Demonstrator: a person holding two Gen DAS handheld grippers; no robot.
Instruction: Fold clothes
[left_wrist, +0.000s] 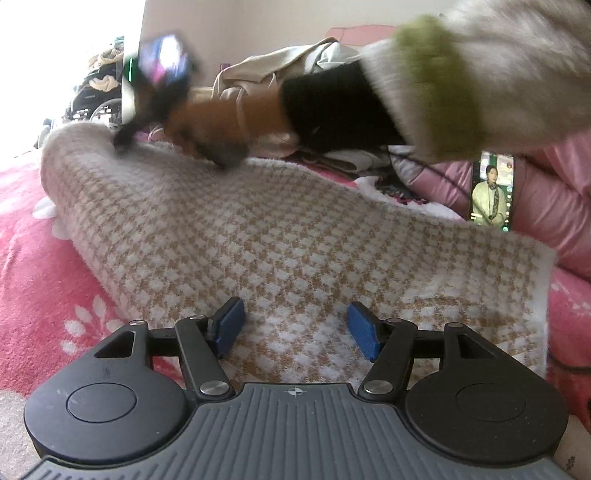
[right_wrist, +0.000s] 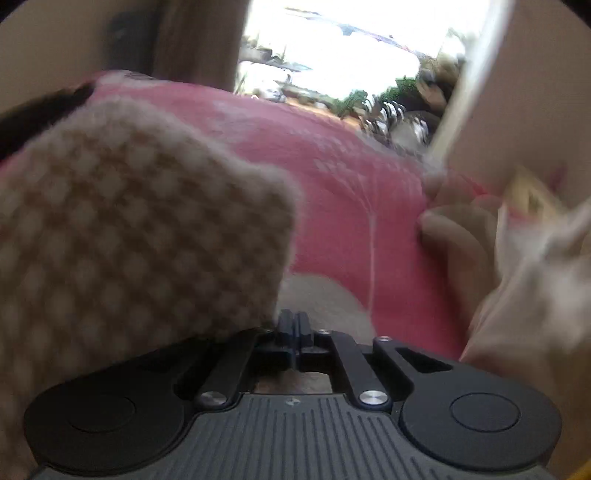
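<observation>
The checked knit garment (left_wrist: 280, 236) lay on the pink bedspread (left_wrist: 33, 258), its long axis running from upper left to lower right, with the empty, half-spread left gripper (left_wrist: 293, 328) nearest its lower hem, while the right gripper (right_wrist: 295, 325), closed tight, was beside its far corner.

Left gripper (left_wrist: 295, 330): my jaws stand apart, blue pads (left_wrist: 229, 326) clear of each other, tilted downward. Right gripper (right_wrist: 294, 325): my jaws pressed together, blurred. Right forearm (left_wrist: 332, 107): reaches across the left view, in a pale sleeve (left_wrist: 498, 74).
</observation>
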